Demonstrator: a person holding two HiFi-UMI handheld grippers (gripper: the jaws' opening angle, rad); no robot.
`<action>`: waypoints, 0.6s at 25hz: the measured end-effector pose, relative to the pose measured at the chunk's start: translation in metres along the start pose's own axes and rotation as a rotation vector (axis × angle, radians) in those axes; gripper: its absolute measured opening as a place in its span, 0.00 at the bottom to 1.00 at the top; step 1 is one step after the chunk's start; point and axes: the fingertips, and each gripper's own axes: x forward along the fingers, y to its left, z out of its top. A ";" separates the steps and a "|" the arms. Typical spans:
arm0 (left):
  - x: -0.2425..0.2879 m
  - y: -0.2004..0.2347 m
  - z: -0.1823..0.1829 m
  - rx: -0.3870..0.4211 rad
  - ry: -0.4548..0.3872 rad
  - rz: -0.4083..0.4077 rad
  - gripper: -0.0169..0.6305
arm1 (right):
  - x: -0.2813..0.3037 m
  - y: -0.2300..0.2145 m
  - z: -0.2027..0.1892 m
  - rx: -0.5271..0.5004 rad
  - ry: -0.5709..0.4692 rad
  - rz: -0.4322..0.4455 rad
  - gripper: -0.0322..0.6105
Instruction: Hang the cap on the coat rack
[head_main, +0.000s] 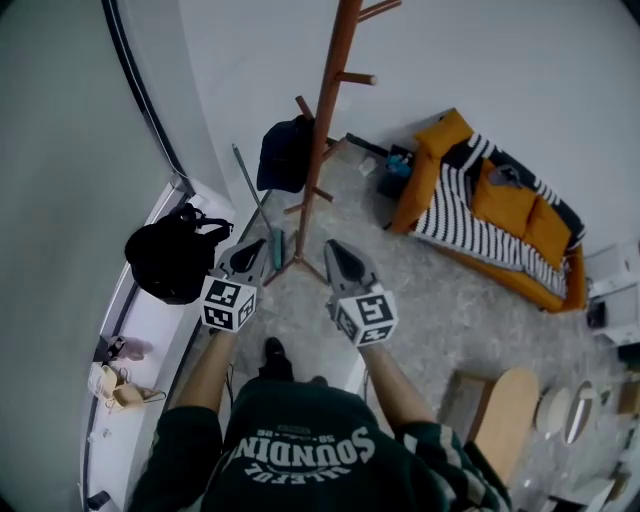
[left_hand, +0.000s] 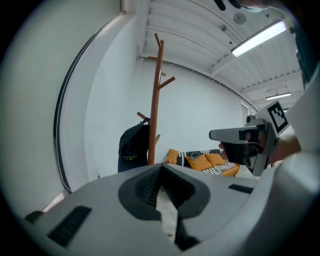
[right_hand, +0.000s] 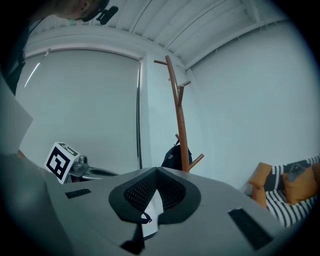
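A dark cap (head_main: 285, 155) hangs on a low peg of the brown wooden coat rack (head_main: 325, 120), which stands on the floor ahead of me. My left gripper (head_main: 247, 258) is held short of the rack's base, shut with nothing between its jaws. My right gripper (head_main: 345, 265) is level with it on the right, also shut and empty. In the left gripper view the cap (left_hand: 132, 152) hangs left of the rack pole (left_hand: 155, 100), well beyond the closed jaw tips (left_hand: 161, 167). The right gripper view shows the cap (right_hand: 174, 156) behind the pole (right_hand: 180, 115).
A black bag (head_main: 172, 255) sits on the white sill at the left. An orange sofa (head_main: 500, 215) with a striped blanket stands against the far wall at the right. A thin pole (head_main: 255, 205) leans near the rack. A round wooden table (head_main: 505, 415) is at the lower right.
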 end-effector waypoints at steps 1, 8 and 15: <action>-0.007 -0.007 0.003 0.004 -0.009 0.013 0.03 | -0.009 0.004 0.000 -0.013 0.009 0.008 0.05; -0.046 -0.068 0.002 -0.009 -0.025 0.060 0.03 | -0.072 0.003 -0.012 -0.029 0.014 0.025 0.05; -0.070 -0.111 -0.003 -0.001 -0.046 0.082 0.03 | -0.112 0.008 -0.014 -0.035 -0.029 0.041 0.05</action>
